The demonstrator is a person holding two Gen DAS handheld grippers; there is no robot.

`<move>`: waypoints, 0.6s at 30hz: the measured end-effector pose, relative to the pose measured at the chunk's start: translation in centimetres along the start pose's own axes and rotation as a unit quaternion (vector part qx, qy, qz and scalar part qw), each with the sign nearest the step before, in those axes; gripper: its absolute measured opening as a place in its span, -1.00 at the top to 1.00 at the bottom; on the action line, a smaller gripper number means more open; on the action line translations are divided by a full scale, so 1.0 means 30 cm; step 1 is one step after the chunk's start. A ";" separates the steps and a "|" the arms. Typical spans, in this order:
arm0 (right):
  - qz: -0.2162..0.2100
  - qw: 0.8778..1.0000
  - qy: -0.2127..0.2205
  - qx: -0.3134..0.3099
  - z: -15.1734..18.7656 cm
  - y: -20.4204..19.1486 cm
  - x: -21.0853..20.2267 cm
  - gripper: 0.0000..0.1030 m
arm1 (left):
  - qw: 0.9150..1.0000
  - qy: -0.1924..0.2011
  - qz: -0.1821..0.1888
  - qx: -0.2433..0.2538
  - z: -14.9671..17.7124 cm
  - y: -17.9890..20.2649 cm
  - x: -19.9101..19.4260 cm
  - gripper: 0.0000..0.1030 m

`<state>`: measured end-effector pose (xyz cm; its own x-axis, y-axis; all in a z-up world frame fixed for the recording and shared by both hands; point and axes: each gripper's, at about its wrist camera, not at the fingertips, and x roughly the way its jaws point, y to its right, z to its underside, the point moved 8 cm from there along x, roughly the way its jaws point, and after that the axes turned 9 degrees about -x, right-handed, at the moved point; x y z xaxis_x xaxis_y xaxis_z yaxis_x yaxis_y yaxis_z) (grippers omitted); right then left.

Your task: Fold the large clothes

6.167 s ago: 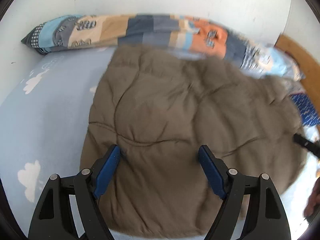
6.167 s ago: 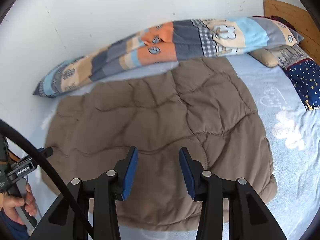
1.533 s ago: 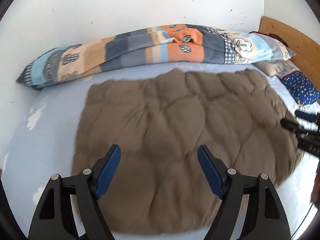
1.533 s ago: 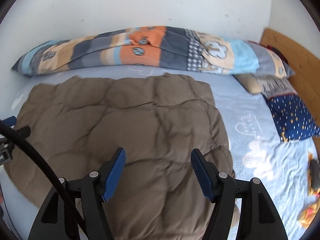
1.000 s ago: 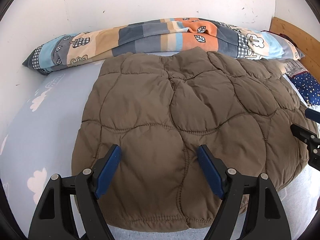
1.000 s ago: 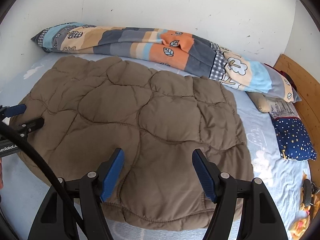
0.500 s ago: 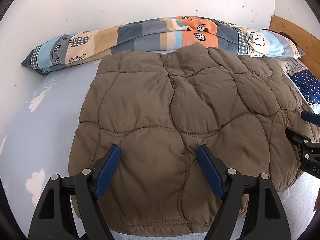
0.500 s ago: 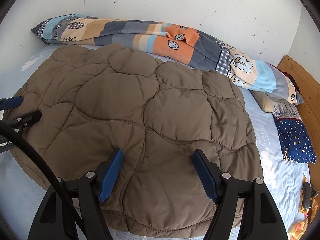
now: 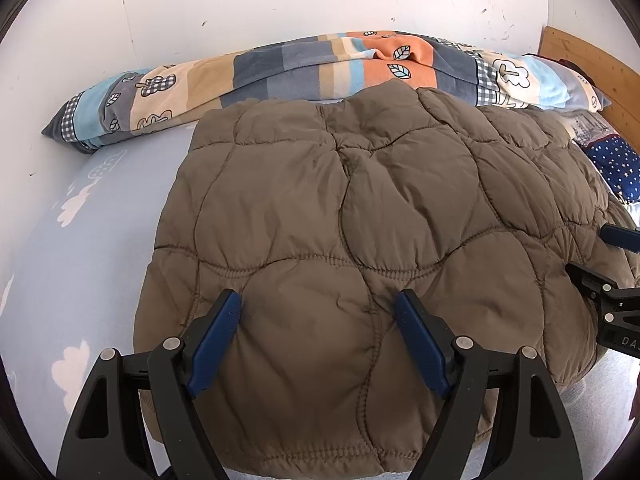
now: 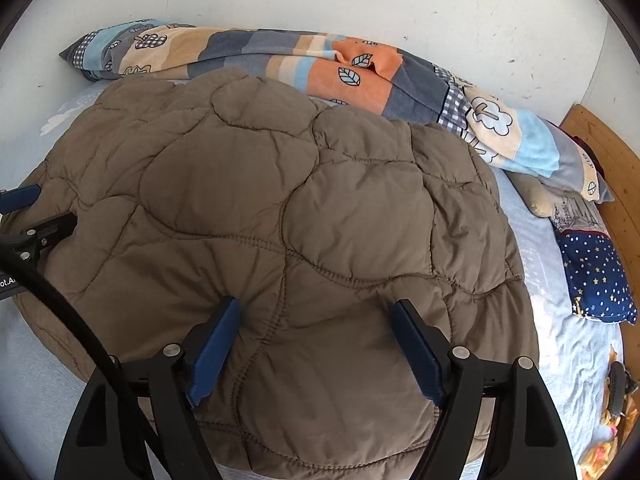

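Note:
A brown quilted padded garment lies spread flat on the bed, its near hem toward me. My left gripper hovers over its near left part, blue pads wide apart and nothing pinched. My right gripper hovers over the garment at its near right part. Its jaws are opening, with the puffy cloth showing in the gap and the pads not pressing on it. Each gripper shows at the edge of the other's view: the right gripper and the left gripper.
A rolled patchwork blanket lies along the white wall behind the garment. A navy star-patterned pillow and a wooden headboard are at the right. The light blue cloud-print sheet shows at the left. A black cable crosses the right wrist view.
The right gripper has come lower and closer to the garment, and its pads stand a little wider apart. The left gripper's view is almost the same.

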<state>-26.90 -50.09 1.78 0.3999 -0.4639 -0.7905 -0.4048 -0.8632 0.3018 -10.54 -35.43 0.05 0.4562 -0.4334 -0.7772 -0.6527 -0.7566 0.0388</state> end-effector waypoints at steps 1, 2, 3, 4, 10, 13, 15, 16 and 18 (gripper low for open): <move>-0.002 1.000 -0.002 0.001 0.002 0.001 0.005 -0.64 | 1.000 0.000 0.000 -0.001 0.000 0.000 -0.002 -0.55; -0.004 1.000 -0.003 0.003 0.002 0.003 0.008 -0.64 | 1.000 0.000 0.000 -0.001 0.000 0.001 -0.002 -0.55; -0.005 1.000 -0.004 0.004 0.003 0.005 0.009 -0.65 | 1.000 0.000 0.000 0.000 0.000 0.001 -0.002 -0.55; -0.006 1.000 -0.004 0.005 0.004 0.006 0.010 -0.66 | 1.000 0.000 0.000 0.000 0.000 0.001 -0.002 -0.55; -0.003 1.000 -0.006 0.003 0.004 0.005 0.012 -0.67 | 1.000 0.001 0.000 0.001 0.000 0.001 -0.001 -0.55; -0.003 1.000 -0.007 0.003 0.004 0.003 0.013 -0.67 | 1.000 0.001 0.000 0.000 0.000 0.001 -0.001 -0.55; -0.002 1.000 -0.008 0.003 0.004 0.002 0.013 -0.67 | 1.000 0.000 0.000 0.000 0.000 0.001 0.000 -0.55; -0.002 1.000 -0.008 0.003 0.004 0.002 0.012 -0.67 | 1.000 0.001 0.000 0.000 0.001 0.002 -0.002 -0.55; -0.002 1.000 -0.009 0.003 0.003 0.002 0.012 -0.67 | 1.000 0.001 0.000 0.001 0.000 0.002 0.000 -0.55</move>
<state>-26.84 -50.29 1.48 0.3866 -0.4574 -0.8009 -0.4087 -0.8634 0.2958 -10.60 -35.47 0.05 0.4579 -0.4336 -0.7761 -0.6532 -0.7562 0.0371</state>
